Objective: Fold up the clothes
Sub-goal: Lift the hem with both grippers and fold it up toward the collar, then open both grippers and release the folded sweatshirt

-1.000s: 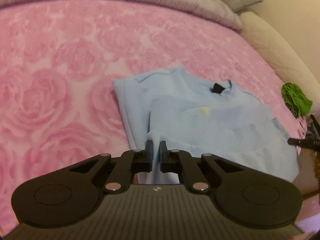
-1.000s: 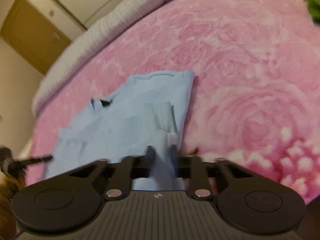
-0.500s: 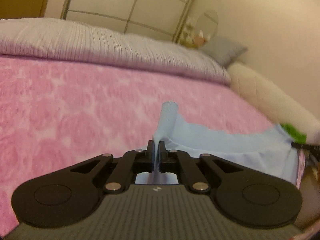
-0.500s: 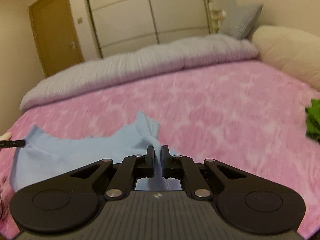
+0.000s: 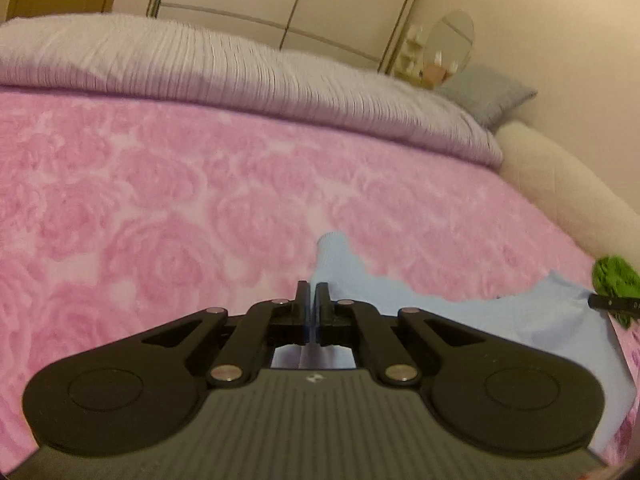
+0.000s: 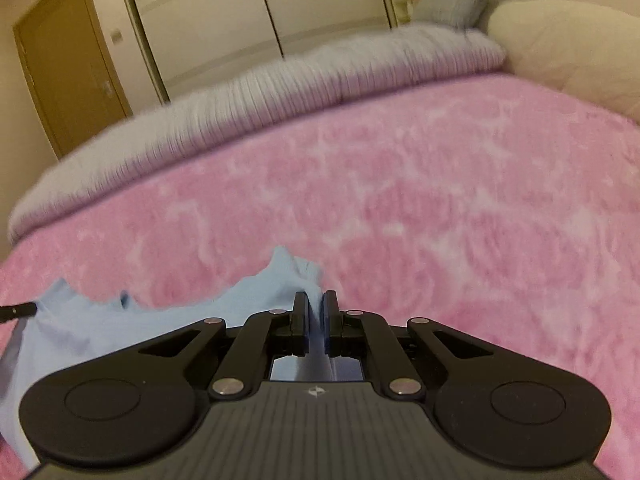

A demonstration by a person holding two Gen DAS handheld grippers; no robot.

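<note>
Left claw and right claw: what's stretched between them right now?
The light blue garment spans the gap. The left claw and right claw are each shut on an end of it; both wrist views show this. Pink blanket lies beyond.

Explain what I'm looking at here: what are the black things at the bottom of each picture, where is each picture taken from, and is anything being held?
There is no robot arm. A person holds a two-finger claw in each hand, and a wide-angle camera on each claw looks forward along its fingers. One picture comes from the left claw, the other from the right claw; the black shapes at the bottom are the claws themselves.

Both look across a bed with a pink blanket patterned with roses. A light blue shirt lies on it, and each claw is shut on part of that shirt, with the cloth stretched between them. In the left view, the thin black tip at the right edge looks like the other claw.

A green cloth sits near the bed's right side, beside a cream pillow.
</note>
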